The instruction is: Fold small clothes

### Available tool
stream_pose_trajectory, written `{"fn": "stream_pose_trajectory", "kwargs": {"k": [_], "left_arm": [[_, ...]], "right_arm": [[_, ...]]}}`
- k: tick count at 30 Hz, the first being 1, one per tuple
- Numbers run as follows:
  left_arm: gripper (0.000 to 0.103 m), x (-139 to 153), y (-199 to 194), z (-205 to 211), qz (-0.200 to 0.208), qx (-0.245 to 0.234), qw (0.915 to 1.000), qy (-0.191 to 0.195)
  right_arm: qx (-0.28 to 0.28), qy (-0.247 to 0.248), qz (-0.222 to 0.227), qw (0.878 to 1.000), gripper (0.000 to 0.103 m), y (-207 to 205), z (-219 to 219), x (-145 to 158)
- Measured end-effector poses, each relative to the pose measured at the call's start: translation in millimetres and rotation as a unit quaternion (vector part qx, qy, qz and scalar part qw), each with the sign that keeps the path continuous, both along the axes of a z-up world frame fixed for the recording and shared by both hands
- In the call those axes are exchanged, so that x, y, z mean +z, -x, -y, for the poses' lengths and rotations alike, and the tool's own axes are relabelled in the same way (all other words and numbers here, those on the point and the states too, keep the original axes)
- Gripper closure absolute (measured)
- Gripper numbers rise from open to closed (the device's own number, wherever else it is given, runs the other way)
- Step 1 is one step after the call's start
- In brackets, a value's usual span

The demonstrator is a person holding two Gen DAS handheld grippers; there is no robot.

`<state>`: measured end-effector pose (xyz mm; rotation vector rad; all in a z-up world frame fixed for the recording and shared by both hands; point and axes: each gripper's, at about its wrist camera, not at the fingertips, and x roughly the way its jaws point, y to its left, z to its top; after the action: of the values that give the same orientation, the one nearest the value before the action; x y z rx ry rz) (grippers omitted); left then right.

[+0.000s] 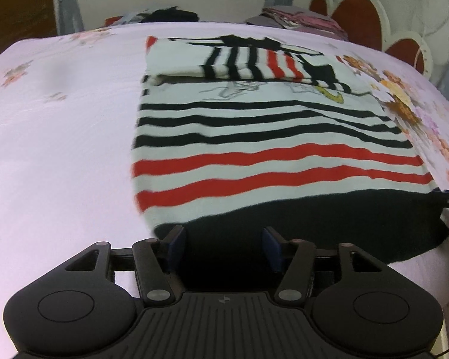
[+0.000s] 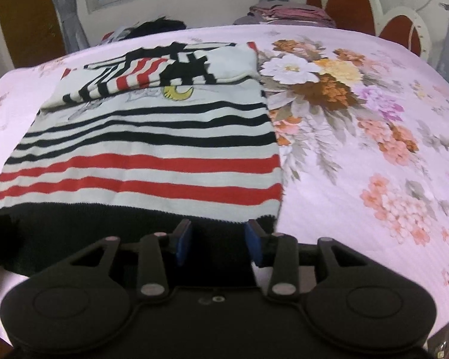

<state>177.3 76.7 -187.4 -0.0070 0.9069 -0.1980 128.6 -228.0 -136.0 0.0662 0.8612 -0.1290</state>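
Note:
A white knit sweater [image 1: 269, 137] with black and red stripes lies flat on the bed, its wide black hem [image 1: 314, 218] nearest me. Its sleeves [image 1: 239, 59] are folded across the far end. My left gripper [image 1: 224, 248] hovers over the hem's left part; its blue pads stand apart and the cloth lies flat beneath them, not pinched. In the right wrist view the same sweater [image 2: 152, 149] fills the left half, sleeves [image 2: 152, 71] folded at the back. My right gripper [image 2: 220, 242] is open over the hem's [image 2: 104, 233] right corner.
The bed carries a pale pink sheet [image 1: 60, 149] with a large flower print [image 2: 329, 89] to the right of the sweater. Piles of dark clothes [image 1: 170, 15] and pink clothes [image 2: 290, 12] sit at the far edge. A red and white headboard [image 2: 353, 3] stands at the back right.

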Motion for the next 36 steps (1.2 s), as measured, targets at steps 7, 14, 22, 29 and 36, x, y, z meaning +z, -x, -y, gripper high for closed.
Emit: {"fn": "stream_pose_trajectory", "kwargs": {"k": [7,14,22,29,36], "left_arm": [[0.046,-10.6,15.8,-31.8,-0.031,0.016,0.9984,0.045],[0.046,-19.8,15.4,-41.1,-0.058,0.020,0.9919,0.111],[0.047,-24.0,2.0,-36.4,-0.078,0.010,0.9864,0.145],[0.089,-26.8,-8.9,-32.0,-0.086,0.000,0.9850,0.150],[0.092,-25.6,-11.6,-31.4,-0.090,-0.020,0.9859,0.140]], "right_arm": [[-0.036,-0.024,-0.010,0.999,0.050,18.5,15.1,-4.6],[-0.059,-0.060,-0.007,0.996,0.051,28.4,20.6,-9.3],[-0.053,-0.091,-0.028,0.994,0.062,15.0,19.5,-21.4],[-0.032,-0.118,-0.063,0.990,0.090,8.3,21.8,-19.5],[-0.015,-0.104,-0.053,0.993,0.086,12.1,23.0,-7.7]]}}
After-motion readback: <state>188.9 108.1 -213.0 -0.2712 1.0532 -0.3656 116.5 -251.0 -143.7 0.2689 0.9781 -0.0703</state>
